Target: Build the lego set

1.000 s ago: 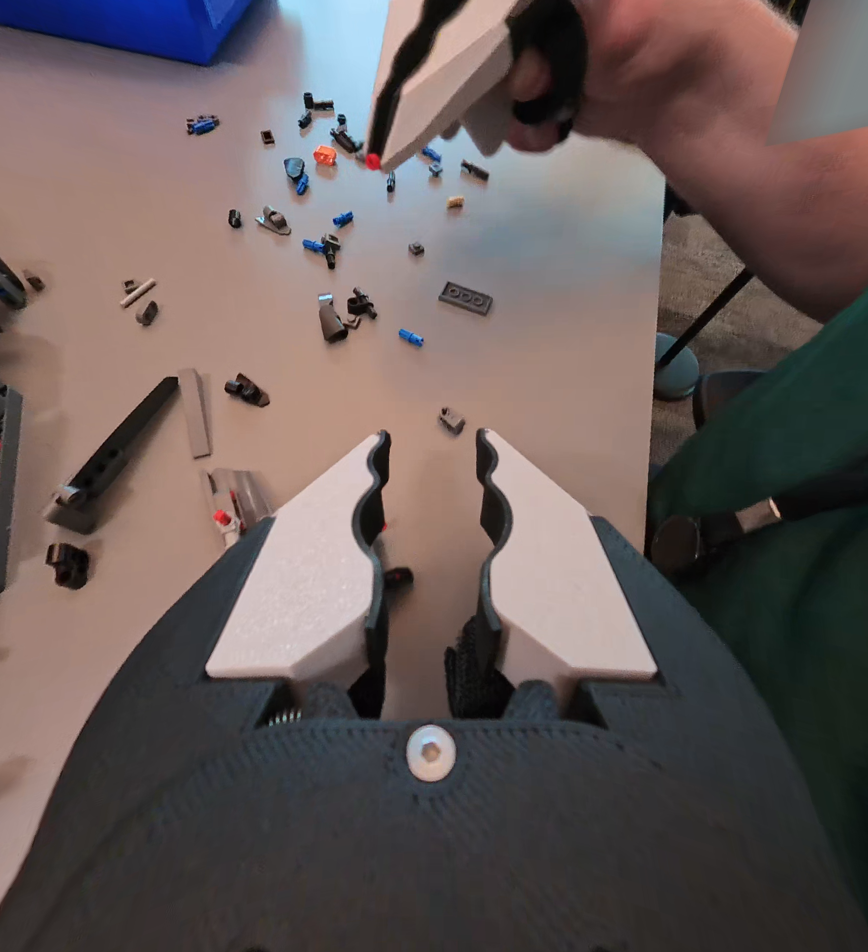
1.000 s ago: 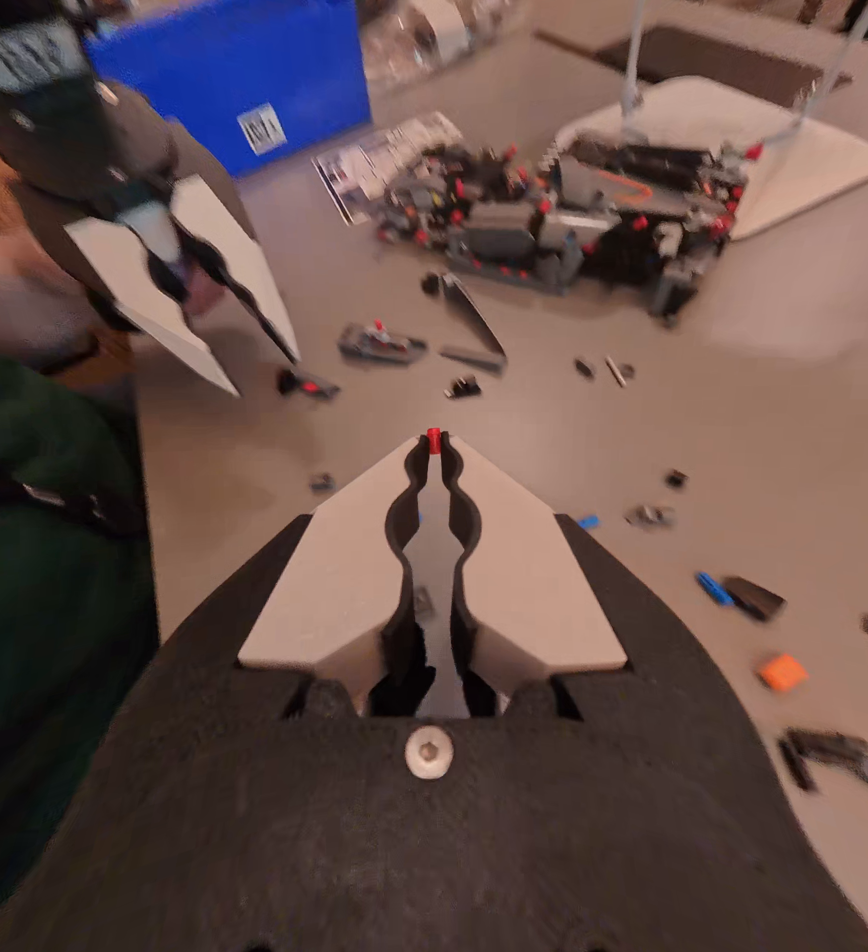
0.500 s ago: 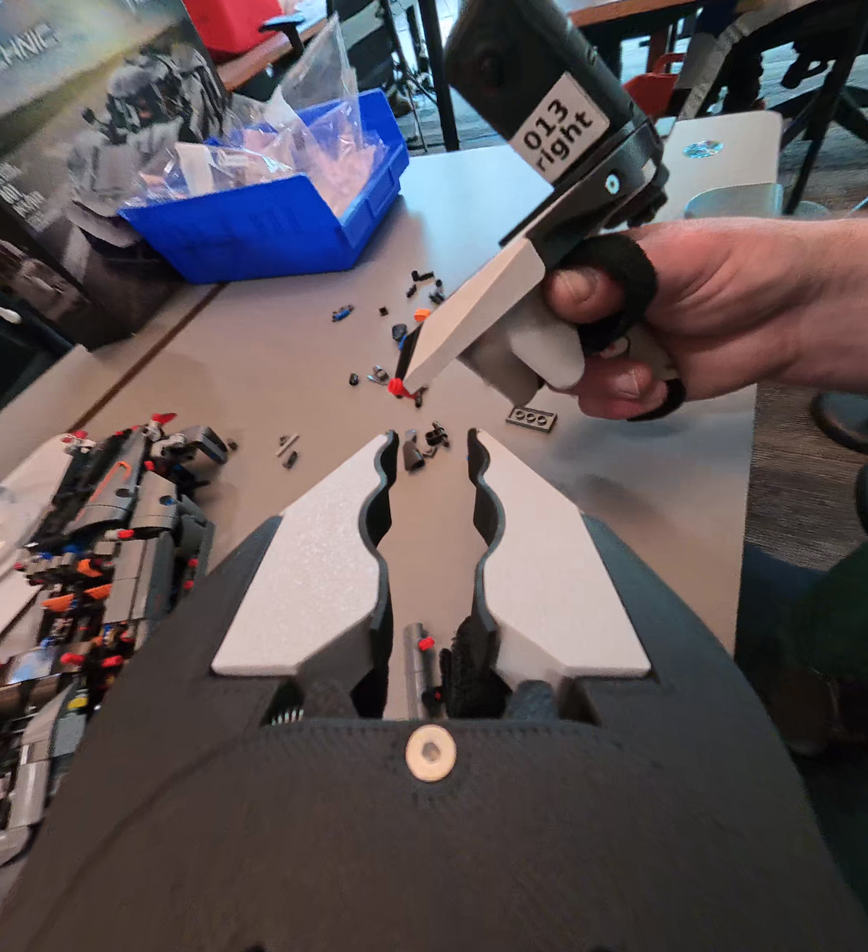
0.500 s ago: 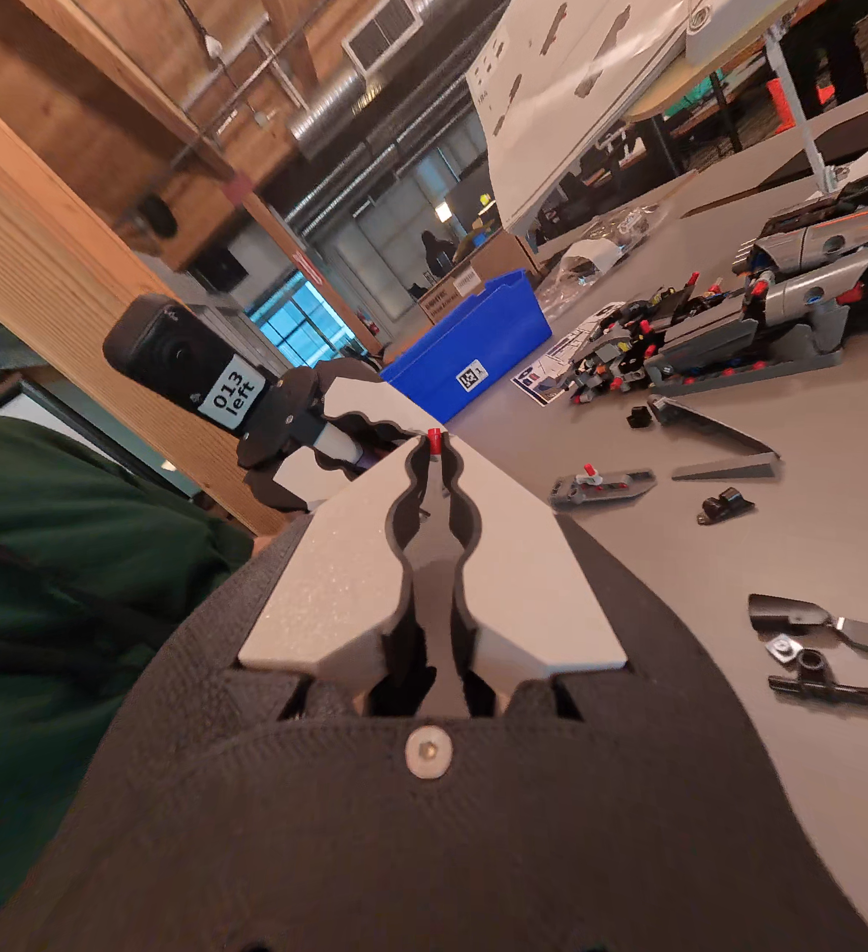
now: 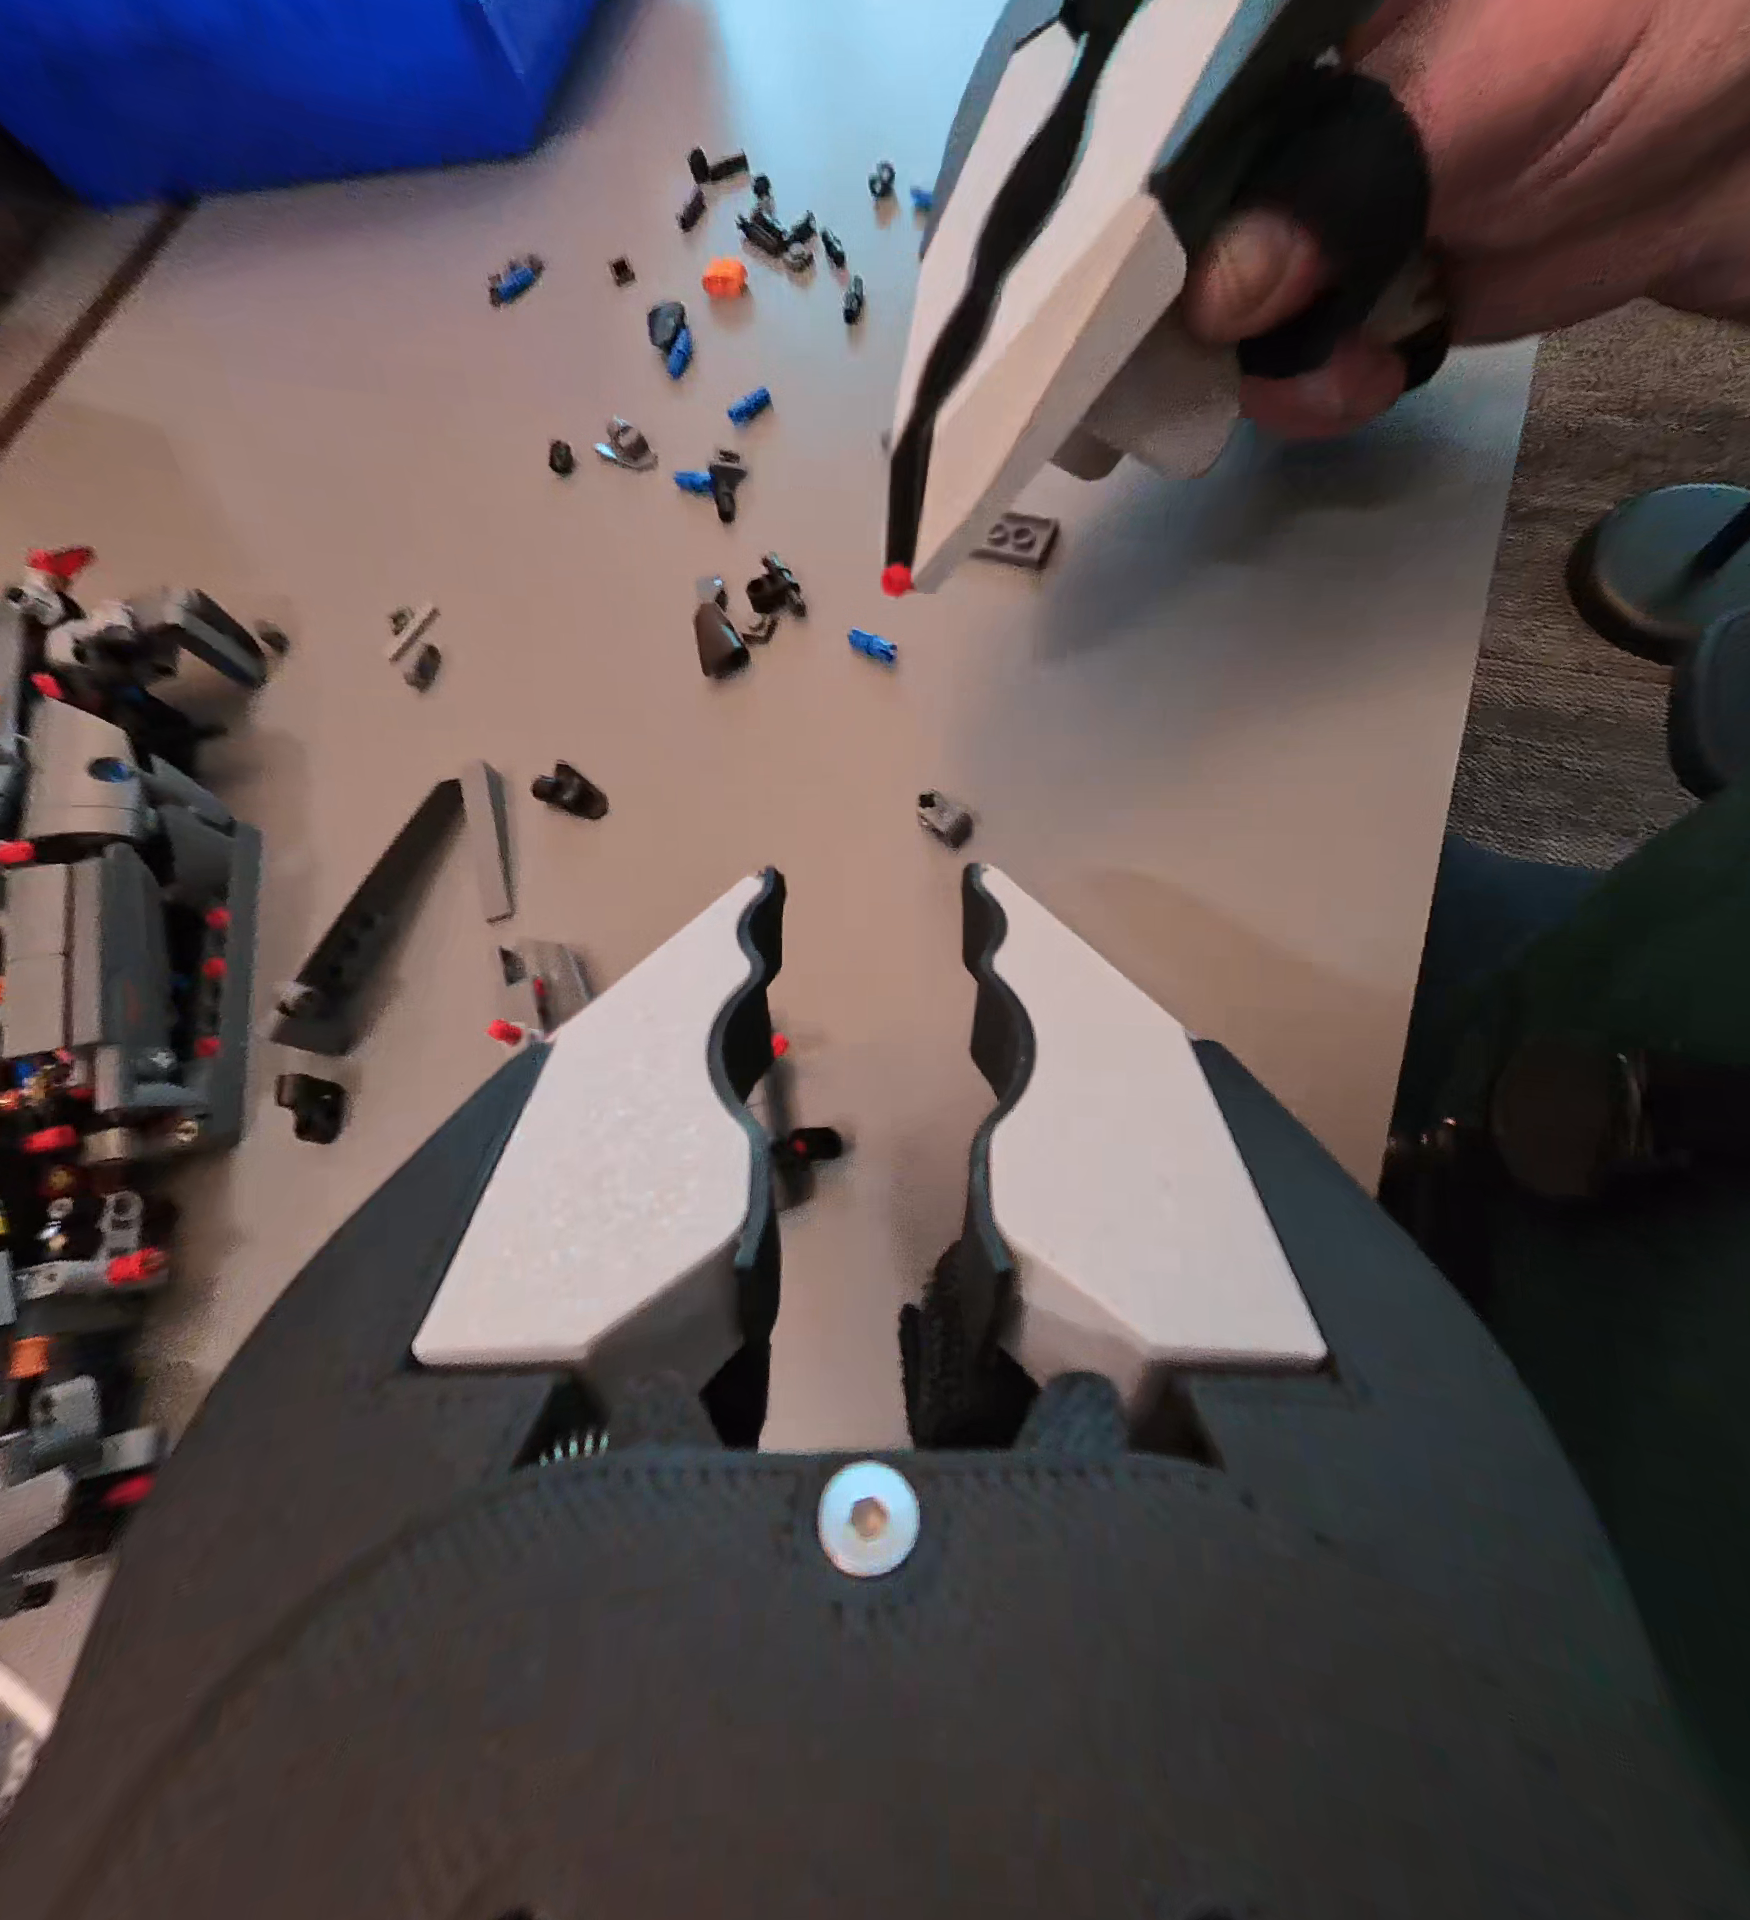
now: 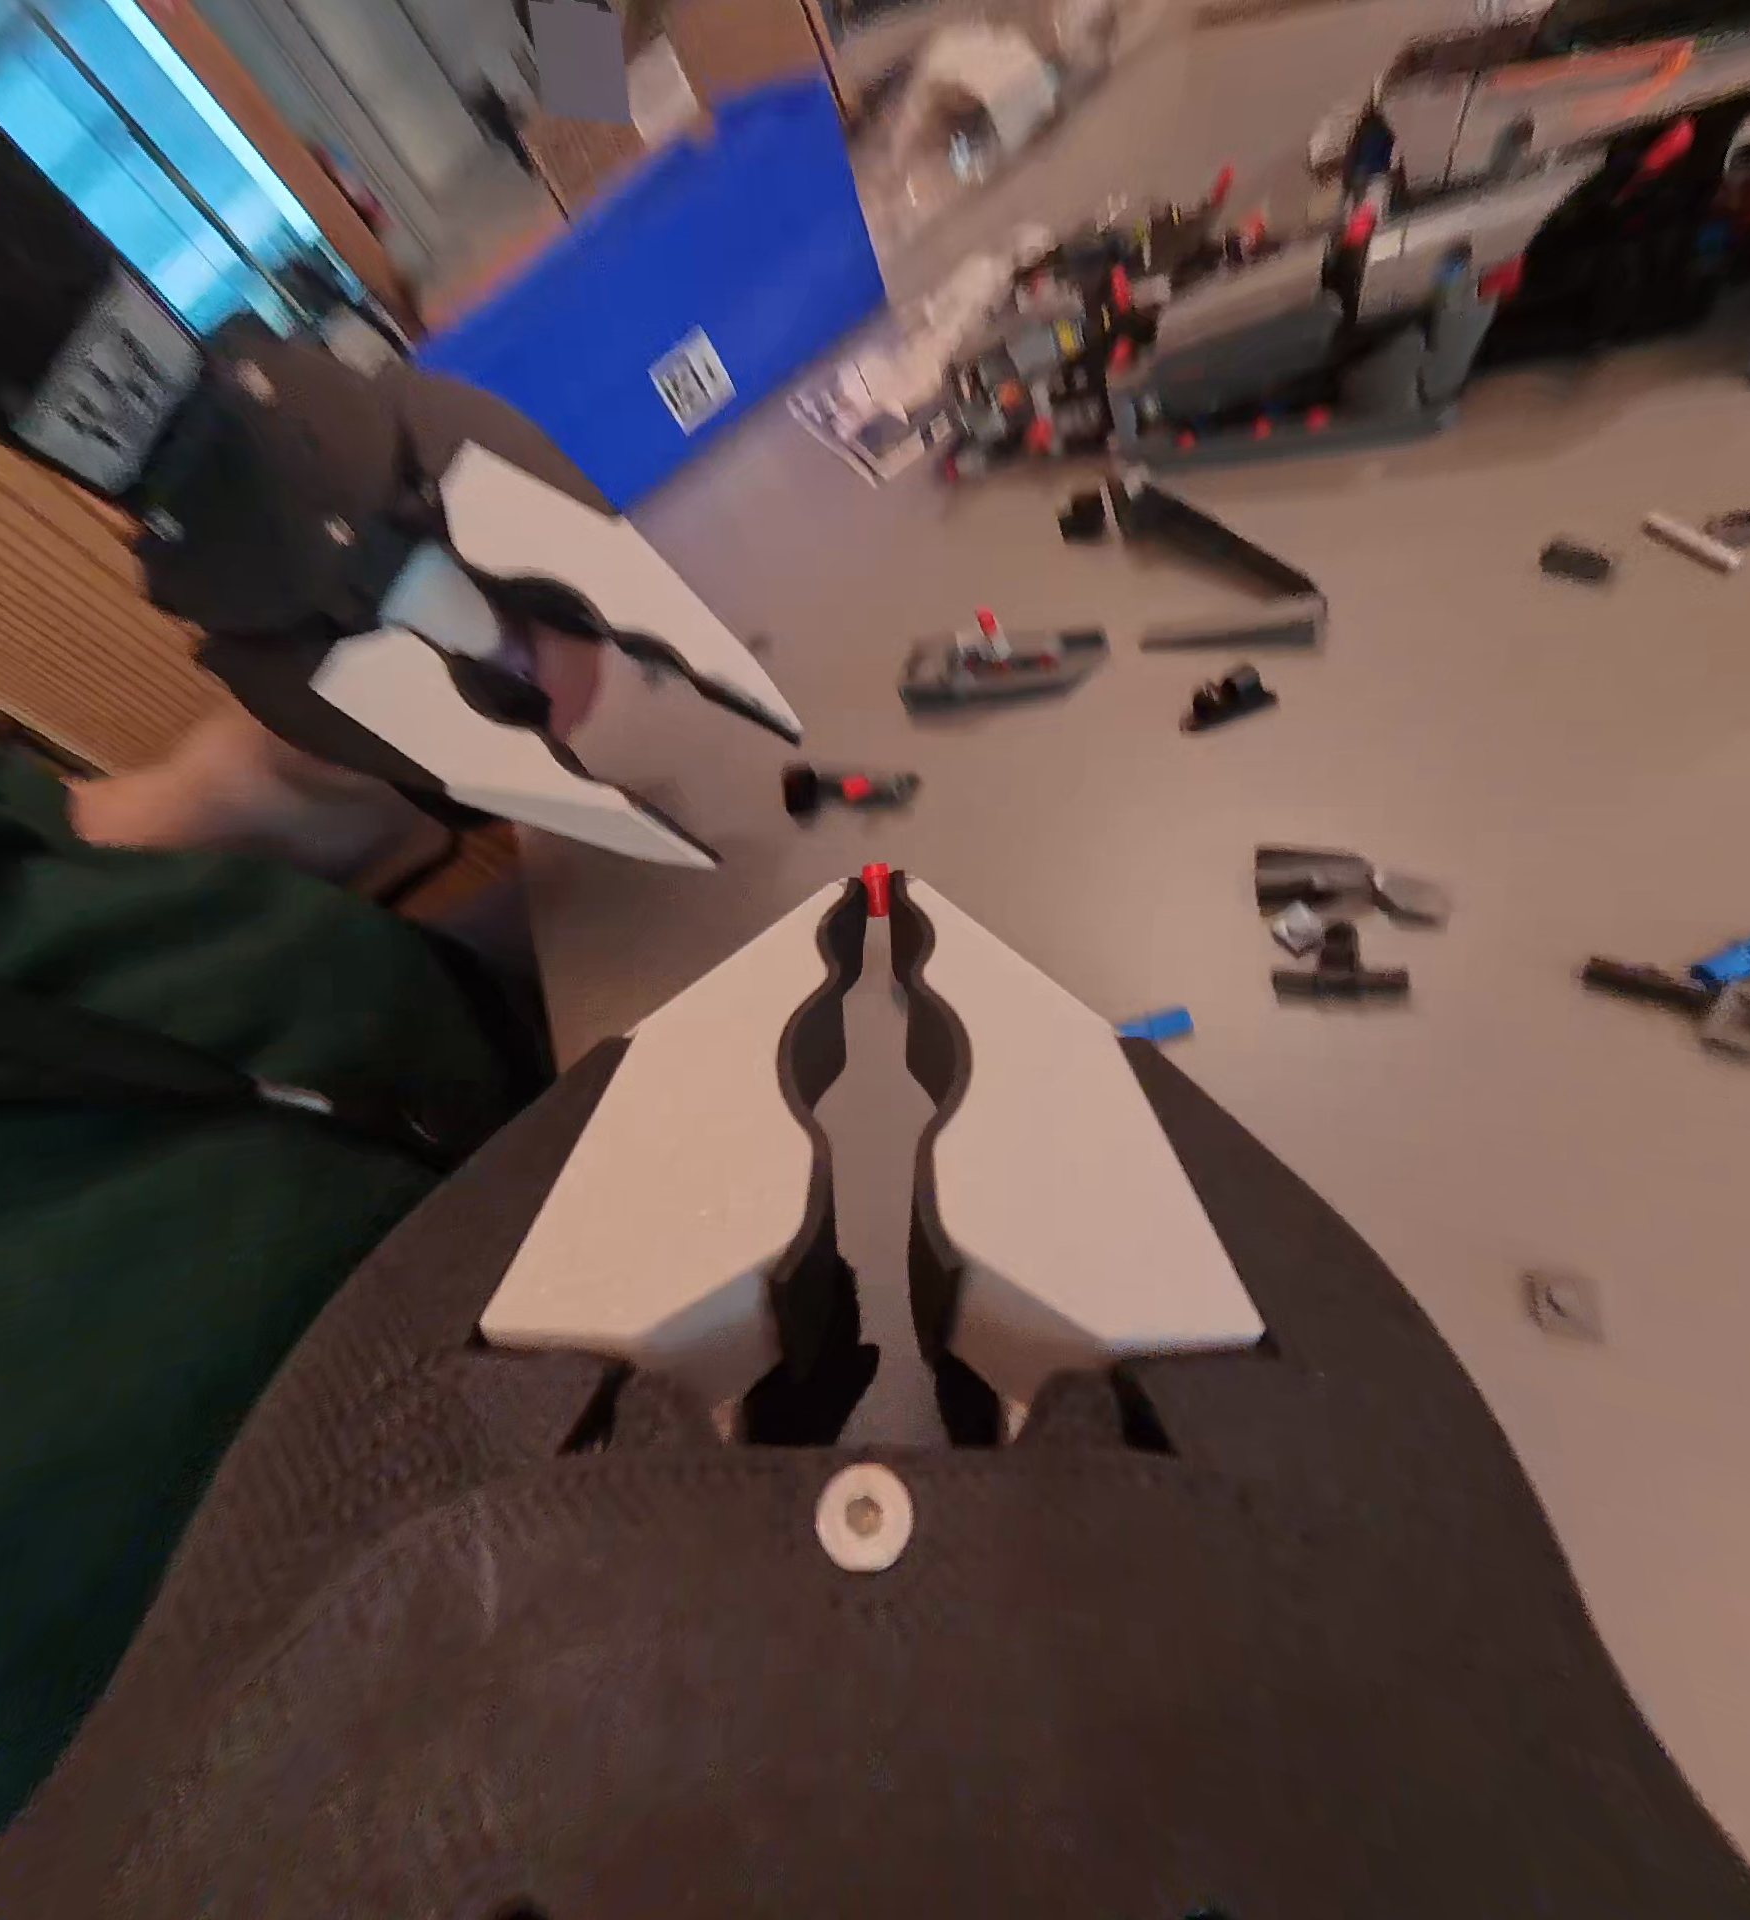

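My right gripper (image 6: 875, 885) is shut on a small red pin (image 6: 875, 891) held at its fingertips above the table. It also shows in the left wrist view (image 5: 897, 577), with the red pin (image 5: 893, 580) at its tip. My left gripper (image 5: 871, 883) is open and empty above the table, and it shows in the right wrist view (image 6: 757, 795) at the left. A small black piece with a red pin (image 5: 803, 1146) lies on the table between my left fingers; it also shows in the right wrist view (image 6: 850, 788). The partly built grey and black model (image 5: 50, 997) stands at the left.
Several loose black, blue and orange pieces (image 5: 725, 312) lie scattered on the grey table (image 5: 1162, 831). A long black beam (image 5: 372, 925) and a grey wedge (image 5: 497, 842) lie near the model. A blue bin (image 5: 258, 83) stands at the back. The table's right edge (image 5: 1453, 831) is close. One gripper's finger ends stand about 6 centimeters off the other's.
Both wrist views have tilted back down toward the table. The right gripper still holds the red pin and has shifted right of the left gripper's line; the left stays open.
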Motion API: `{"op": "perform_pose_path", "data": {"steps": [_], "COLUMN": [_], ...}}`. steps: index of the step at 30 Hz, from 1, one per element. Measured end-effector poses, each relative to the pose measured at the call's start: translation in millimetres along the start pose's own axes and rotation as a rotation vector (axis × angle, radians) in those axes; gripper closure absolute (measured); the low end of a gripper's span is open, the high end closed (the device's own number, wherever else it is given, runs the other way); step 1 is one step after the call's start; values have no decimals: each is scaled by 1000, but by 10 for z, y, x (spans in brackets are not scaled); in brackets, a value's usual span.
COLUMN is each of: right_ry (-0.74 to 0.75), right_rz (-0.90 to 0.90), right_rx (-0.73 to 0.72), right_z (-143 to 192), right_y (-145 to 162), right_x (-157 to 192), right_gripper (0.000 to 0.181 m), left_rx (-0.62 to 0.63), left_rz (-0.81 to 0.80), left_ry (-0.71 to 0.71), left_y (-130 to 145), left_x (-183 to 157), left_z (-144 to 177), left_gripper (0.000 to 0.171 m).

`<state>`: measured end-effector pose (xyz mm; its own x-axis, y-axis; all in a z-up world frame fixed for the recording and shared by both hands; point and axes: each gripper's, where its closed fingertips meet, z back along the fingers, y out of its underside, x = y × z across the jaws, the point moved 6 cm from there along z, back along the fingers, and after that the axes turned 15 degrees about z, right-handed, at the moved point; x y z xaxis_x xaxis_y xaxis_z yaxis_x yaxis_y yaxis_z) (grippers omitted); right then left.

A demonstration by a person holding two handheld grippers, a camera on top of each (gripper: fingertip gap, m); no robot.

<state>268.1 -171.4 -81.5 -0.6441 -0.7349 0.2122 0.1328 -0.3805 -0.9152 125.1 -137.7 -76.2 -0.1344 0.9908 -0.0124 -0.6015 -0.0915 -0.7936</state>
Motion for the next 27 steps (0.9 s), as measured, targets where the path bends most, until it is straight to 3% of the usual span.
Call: {"op": "perform_pose_path", "data": {"steps": [4, 7, 11, 19, 27], "right_ry": [84, 99, 127, 103, 84], "right_rz": [137, 193, 233, 234, 249], "right_rx": [275, 343, 363, 382, 384], "right_z": [-43, -92, -113, -107, -84], "right_y": [292, 362, 363, 395, 407], "right_x": [0, 29, 25, 24, 24], "right_gripper": [179, 179, 179, 179, 179], "left_rx": [72, 129, 208, 222, 228], "left_rz": [8, 3, 31, 8, 1], "left_ry": [30, 27, 28, 12, 36], "left_y": [10, 18, 66, 49, 40], "left_x": [-102, -157, -195, -207, -216], "left_z": [-193, -379, -563, -612, -623], "left_gripper": [137, 139, 143, 165, 165]}}
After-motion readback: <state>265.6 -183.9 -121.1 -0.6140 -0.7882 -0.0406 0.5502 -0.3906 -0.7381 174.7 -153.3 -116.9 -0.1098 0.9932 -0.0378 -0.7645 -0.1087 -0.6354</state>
